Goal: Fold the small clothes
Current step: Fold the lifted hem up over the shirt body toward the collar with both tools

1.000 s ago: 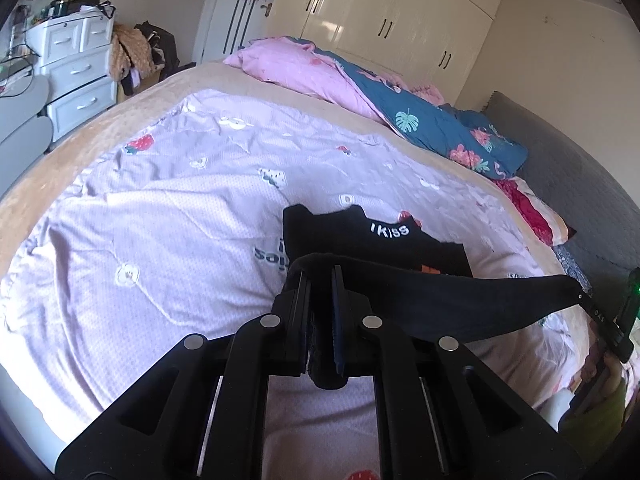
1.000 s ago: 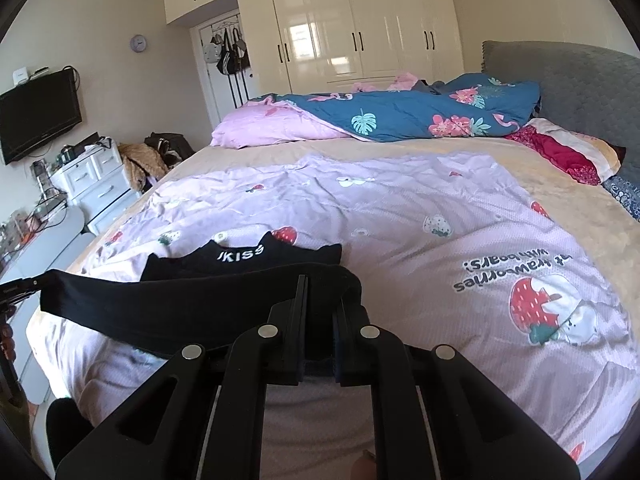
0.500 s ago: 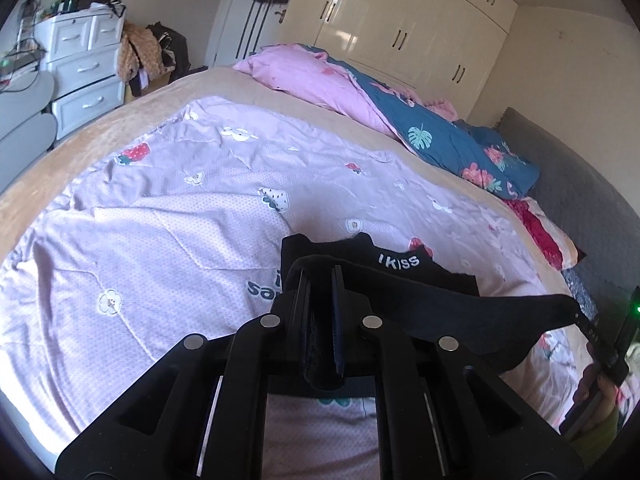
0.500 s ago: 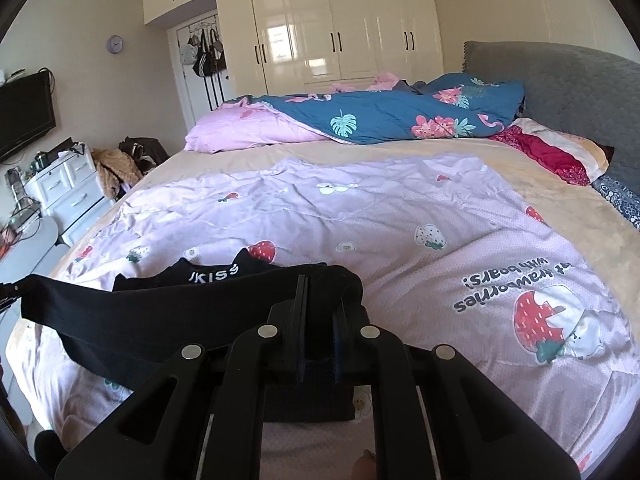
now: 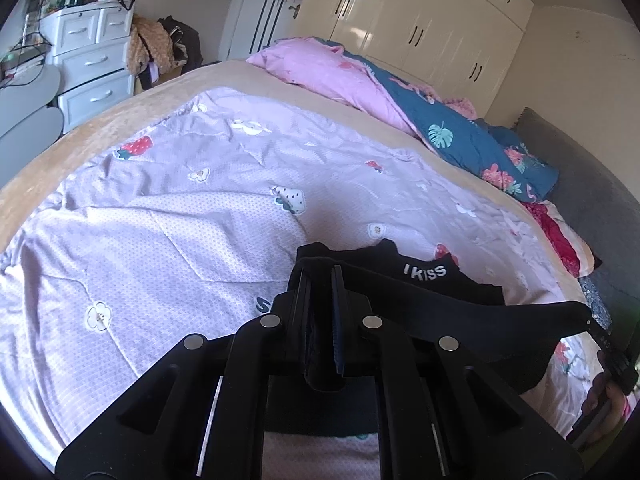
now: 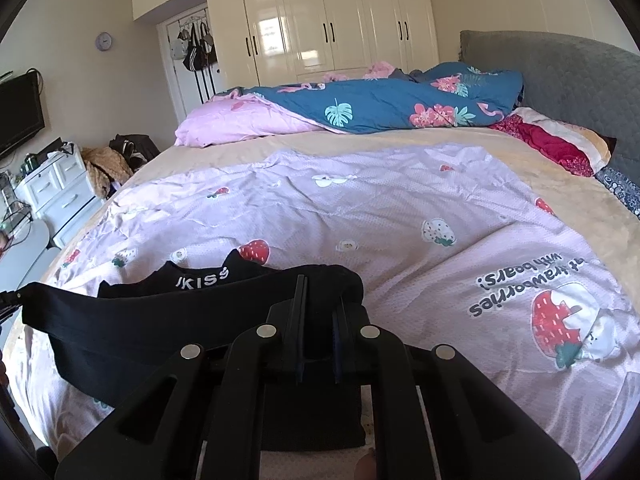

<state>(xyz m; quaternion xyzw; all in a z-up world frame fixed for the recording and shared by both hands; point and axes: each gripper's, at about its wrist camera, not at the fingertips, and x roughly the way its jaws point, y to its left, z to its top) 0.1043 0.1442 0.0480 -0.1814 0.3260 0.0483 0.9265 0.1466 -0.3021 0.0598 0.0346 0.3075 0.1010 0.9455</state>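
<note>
Over lilac quilt (image 6: 400, 208), black garment (image 5: 460, 312) stretched taut between left gripper (image 5: 320, 276) and right gripper (image 6: 320, 284) — each clamped narrow on one corner, likely to lay fold edge flat. Far half on quilt, "KISS" band up. Garment type unclear — underside hidden.

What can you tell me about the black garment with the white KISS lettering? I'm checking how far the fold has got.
The black garment with white KISS lettering looks like soft, matte knit fabric. One edge is pulled into a taut band in the air between the left gripper and the right gripper, each shut on an end. Its far part, with the lettered band and small pointed tabs, lies on the lilac strawberry-print quilt. The rest sags beneath the band, creased, hanging at the near edge of the bed.
</note>
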